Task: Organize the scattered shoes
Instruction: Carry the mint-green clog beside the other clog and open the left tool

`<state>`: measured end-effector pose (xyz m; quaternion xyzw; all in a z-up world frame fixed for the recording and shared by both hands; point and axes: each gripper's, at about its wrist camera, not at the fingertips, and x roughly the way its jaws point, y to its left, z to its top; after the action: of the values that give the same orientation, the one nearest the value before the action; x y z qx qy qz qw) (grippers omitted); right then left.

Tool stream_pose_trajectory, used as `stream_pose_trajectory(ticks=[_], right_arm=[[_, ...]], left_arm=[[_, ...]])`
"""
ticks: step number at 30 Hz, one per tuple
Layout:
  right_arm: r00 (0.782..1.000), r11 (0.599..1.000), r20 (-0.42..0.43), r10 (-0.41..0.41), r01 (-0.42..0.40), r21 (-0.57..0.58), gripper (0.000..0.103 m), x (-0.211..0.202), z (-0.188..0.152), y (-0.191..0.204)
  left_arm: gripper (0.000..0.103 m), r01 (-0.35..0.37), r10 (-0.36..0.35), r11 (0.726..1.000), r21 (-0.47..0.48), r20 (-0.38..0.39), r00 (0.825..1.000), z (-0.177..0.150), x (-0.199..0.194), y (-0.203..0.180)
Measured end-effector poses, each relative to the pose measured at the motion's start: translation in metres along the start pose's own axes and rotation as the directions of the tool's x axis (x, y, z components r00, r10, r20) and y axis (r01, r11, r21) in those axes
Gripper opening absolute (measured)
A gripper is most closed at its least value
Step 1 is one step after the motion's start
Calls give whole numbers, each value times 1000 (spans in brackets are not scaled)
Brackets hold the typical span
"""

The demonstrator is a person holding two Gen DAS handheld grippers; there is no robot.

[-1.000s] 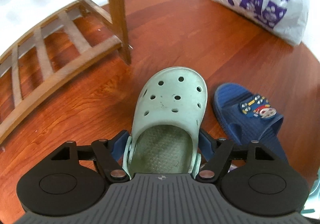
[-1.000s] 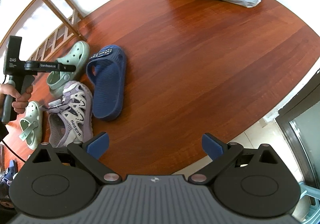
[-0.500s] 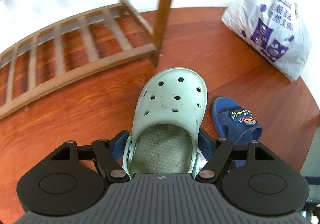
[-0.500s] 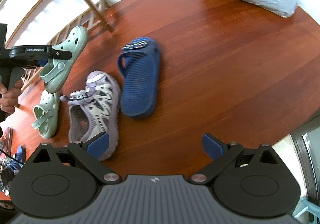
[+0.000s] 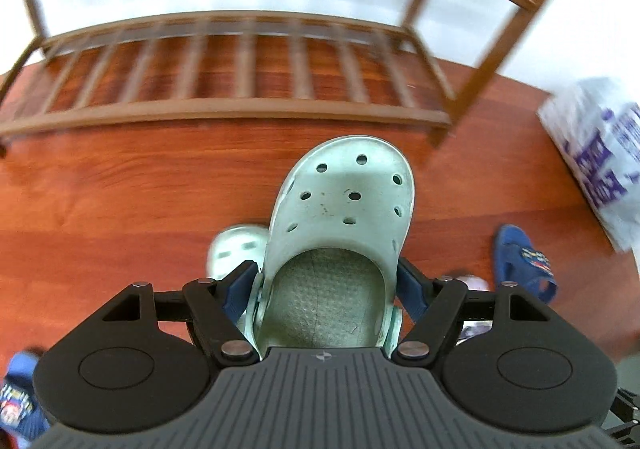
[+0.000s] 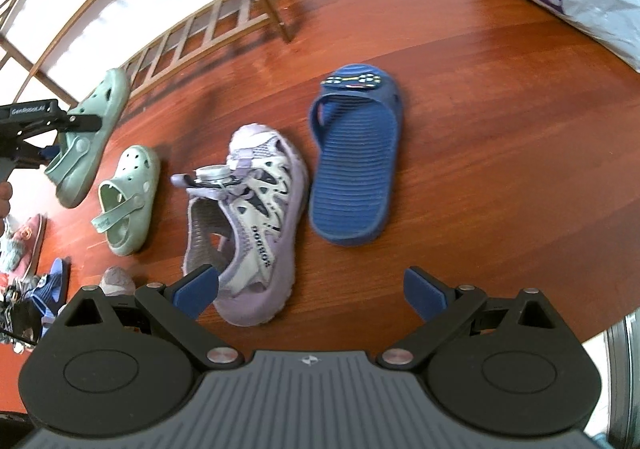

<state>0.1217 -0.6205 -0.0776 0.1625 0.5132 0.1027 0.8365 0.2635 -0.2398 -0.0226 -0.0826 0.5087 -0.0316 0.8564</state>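
Left wrist view showed my left hand-held gripper (image 5: 326, 285) clamped on the heel of a mint clog (image 5: 340, 209), lifted clear of the floor (image 5: 120, 201) before the blurred wooden shoe rack (image 5: 224, 109); its twin (image 5: 236, 249) lay half hidden beneath. From the right wrist view, going left to right, I saw a second mint clog (image 6: 128, 197), a lilac sandal (image 6: 252, 217) and a blue slide (image 6: 354, 161) on the floor. My right hand-held gripper (image 6: 310, 291) stood wide open, empty, one pad covering the sandal's heel.

Bright daylight, fisheye bending at edges, motion blur on the wooden rack (image 5: 248, 61).
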Motion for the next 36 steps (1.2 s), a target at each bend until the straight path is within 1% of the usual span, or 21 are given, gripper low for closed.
stream_pose_trajectory(ticks=[3, 4, 6, 10, 14, 19, 24, 33, 36], right_arm=[[1000, 1000, -5, 9, -9, -16, 100, 2, 2, 5], [1000, 1000, -6, 10, -10, -20, 100, 3, 2, 6], [1000, 1000, -7, 12, -12, -28, 100, 4, 3, 9], [1000, 999, -5, 7, -7, -33, 100, 3, 3, 10], [1000, 1000, 0, -5, 5, -24, 100, 1, 2, 9], [1000, 1000, 7, -26, 26, -9, 100, -4, -1, 6], [999, 999, 9, -45, 45, 6, 100, -6, -5, 5], [998, 998, 2, -66, 66, 16, 100, -4, -10, 11], [998, 997, 3, -70, 70, 14, 100, -4, -12, 16]], left_arm=[[75, -42, 42, 997, -62, 4, 999, -7, -5, 23], [75, -62, 62, 993, -96, 2, 998, -11, -5, 35], [75, -83, 83, 989, -124, -2, 997, -15, -4, 46], [75, -146, 143, 969, -201, -27, 989, -26, 4, 74], [75, -193, 185, 953, -233, -53, 981, -32, 19, 91], [75, -228, 215, 939, -259, -80, 973, -40, 38, 104], [75, -238, 216, 932, -272, -108, 970, -43, 54, 110], [77, -210, 178, 938, -276, -135, 975, -46, 69, 104], [79, -188, 152, 940, -286, -142, 978, -47, 73, 106]])
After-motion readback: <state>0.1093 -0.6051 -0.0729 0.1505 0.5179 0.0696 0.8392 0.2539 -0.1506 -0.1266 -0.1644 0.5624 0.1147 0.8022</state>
